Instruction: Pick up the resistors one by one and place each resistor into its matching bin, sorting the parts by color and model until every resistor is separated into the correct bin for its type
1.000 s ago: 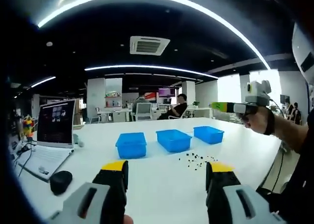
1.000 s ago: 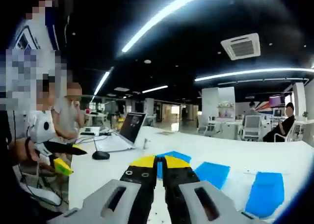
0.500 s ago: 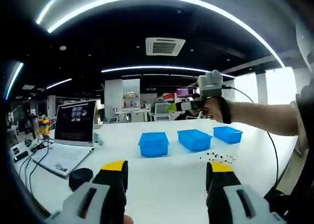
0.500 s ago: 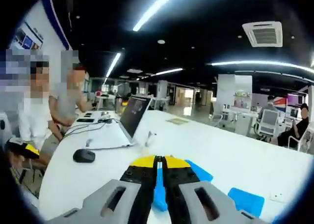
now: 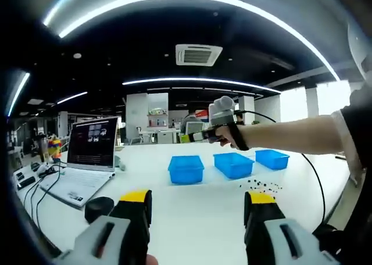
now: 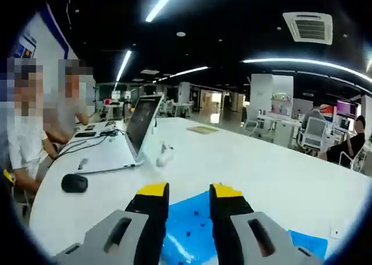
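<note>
**Right gripper over the left bin, jaws parted**

Left gripper view looks level across a white table (image 5: 197, 218). Its own left gripper (image 5: 197, 204) sits low in the frame, jaws wide apart with nothing between them, well short of the parts. Three blue bins stand in a row on the table: left bin (image 5: 186, 169), middle bin (image 5: 233, 164), right bin (image 5: 271, 158). The resistors (image 5: 258, 187) lie as a loose scatter of small dark specks on the bare table just in front of the middle and right bins; colours and models are too small to tell. An open laptop (image 5: 87, 160) sits at the left with a black mouse (image 5: 100, 208) near it and cables trailing off the edge. A person's hand and forearm reach in from the right, holding the right gripper (image 5: 186, 138) in the air above and behind the left bin.

In the right gripper view, the right gripper (image 6: 190, 190) has its jaws slightly open with a clear gap and nothing held. Between and below them is a blue bin (image 6: 192, 227) with a few dark specks lying inside; another bin edge (image 6: 308, 242) shows at lower right. The laptop (image 6: 125, 143) and mouse (image 6: 74, 183) lie to the left, and people sit beyond the table's far left edge
</note>
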Action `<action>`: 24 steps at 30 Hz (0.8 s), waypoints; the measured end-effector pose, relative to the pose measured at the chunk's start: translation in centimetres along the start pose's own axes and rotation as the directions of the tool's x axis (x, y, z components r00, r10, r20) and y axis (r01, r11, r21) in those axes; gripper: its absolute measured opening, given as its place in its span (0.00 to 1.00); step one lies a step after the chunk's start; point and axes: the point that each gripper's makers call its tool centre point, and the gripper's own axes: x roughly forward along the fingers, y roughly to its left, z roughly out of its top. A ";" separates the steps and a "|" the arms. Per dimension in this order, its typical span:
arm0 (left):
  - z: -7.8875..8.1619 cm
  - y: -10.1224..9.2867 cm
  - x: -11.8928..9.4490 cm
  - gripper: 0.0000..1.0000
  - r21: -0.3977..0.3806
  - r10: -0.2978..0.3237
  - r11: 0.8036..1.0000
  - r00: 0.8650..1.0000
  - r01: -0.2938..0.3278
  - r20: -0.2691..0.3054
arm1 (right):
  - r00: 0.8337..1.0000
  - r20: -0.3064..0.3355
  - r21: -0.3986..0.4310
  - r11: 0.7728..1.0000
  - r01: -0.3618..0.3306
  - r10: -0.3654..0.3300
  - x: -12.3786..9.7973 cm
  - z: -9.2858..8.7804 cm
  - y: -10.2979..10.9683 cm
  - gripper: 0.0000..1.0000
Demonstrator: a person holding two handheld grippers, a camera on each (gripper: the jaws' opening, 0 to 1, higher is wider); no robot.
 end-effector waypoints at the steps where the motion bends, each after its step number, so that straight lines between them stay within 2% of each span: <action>1: 0.0 0.0 0.0 0.65 0.000 -0.002 1.000 1.000 0.002 0.001 | 1.000 0.000 -0.001 1.000 -0.001 0.001 -0.4 0.0 -0.1 0.34; 6: 0.0 -0.7 0.5 0.65 0.000 -0.026 1.000 1.000 0.026 0.001 | 1.000 0.009 -0.007 1.000 -0.010 0.010 -3.2 0.2 -0.6 0.35; 10: 0.1 -2.0 1.0 0.65 -0.034 -0.089 0.995 0.996 0.090 0.014 | 0.999 0.035 -0.008 1.000 -0.017 0.018 -7.3 -0.1 -1.0 0.36; 13: 0.4 -3.7 1.3 0.65 -0.074 -0.183 0.980 0.982 0.185 0.035 | 0.998 0.055 -0.010 1.000 -0.007 0.008 -11.5 -1.0 -1.4 0.36; 19: 1.0 -4.8 2.1 0.65 -0.052 -0.219 0.974 0.975 0.221 0.044 | 0.993 0.102 0.072 0.996 0.046 -0.054 -21.9 -4.4 -2.2 0.35; 20: 1.0 -4.9 2.2 0.65 -0.052 -0.223 0.973 0.974 0.226 0.043 | 0.993 0.104 0.075 0.996 0.050 -0.058 -22.5 -4.6 -2.2 0.35; 22: 1.1 -5.4 2.5 0.65 -0.044 -0.239 0.970 0.970 0.241 0.040 | 0.989 0.114 0.100 0.991 0.084 -0.095 -26.5 -6.0 -2.2 0.35; 23: 1.1 -5.5 2.6 0.65 -0.042 -0.244 0.969 0.969 0.245 0.039 | 0.987 0.120 0.110 0.990 0.090 -0.103 -27.7 -6.4 -2.1 0.35; 24: 1.1 -5.8 2.7 0.65 -0.040 -0.256 0.965 0.966 0.258 0.038 | 0.982 0.128 0.134 0.984 0.119 -0.136 -30.1 -7.2 -2.1 0.35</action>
